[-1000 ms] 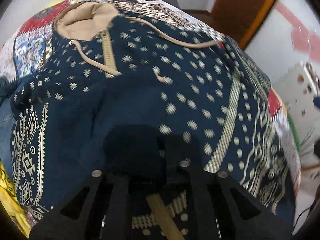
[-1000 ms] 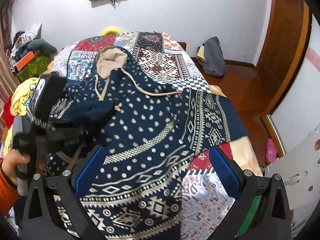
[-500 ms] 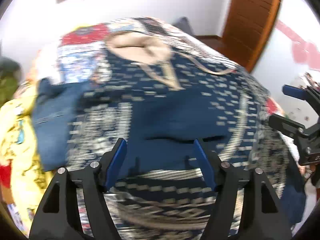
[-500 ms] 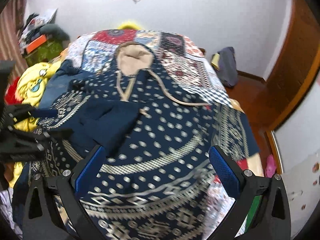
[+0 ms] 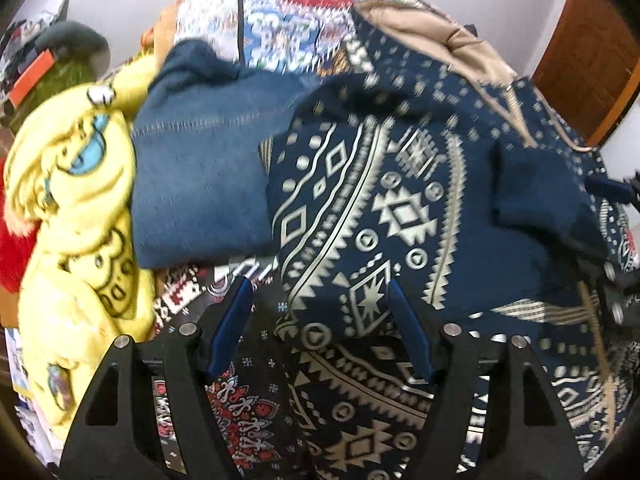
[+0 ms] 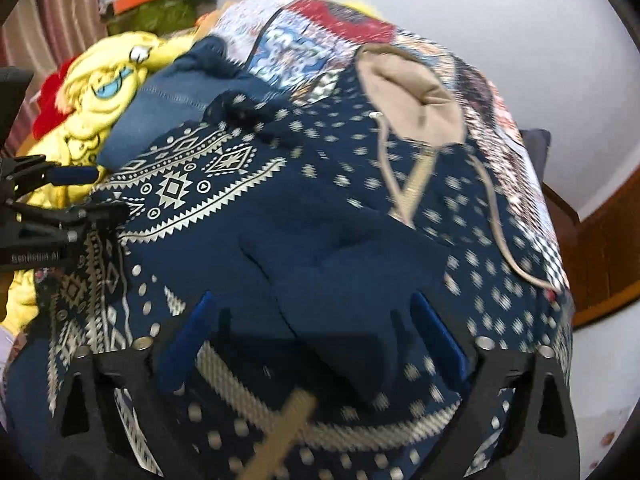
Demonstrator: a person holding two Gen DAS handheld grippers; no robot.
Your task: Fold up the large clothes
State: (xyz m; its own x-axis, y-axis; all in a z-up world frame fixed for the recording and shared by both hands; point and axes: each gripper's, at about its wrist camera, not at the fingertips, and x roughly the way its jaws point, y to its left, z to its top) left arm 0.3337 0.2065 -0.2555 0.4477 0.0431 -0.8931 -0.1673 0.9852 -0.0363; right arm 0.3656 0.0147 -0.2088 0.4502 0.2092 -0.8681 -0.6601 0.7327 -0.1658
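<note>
Left gripper (image 5: 320, 320): fingers spread, empty, over hoodie (image 5: 400, 200) sleeve edge.
Right gripper (image 6: 312, 344): fingers spread, empty, above hoodie front.
Jeans (image 5: 200, 176): beside hoodie.

A bed under a patchwork quilt (image 6: 320, 28) is filling the room, standing against a plain white wall (image 6: 500, 40). A brown wooden door (image 5: 588, 52) is showing beyond the bed's right edge. Striped curtains (image 6: 52, 4) are hanging past its left edge.
</note>
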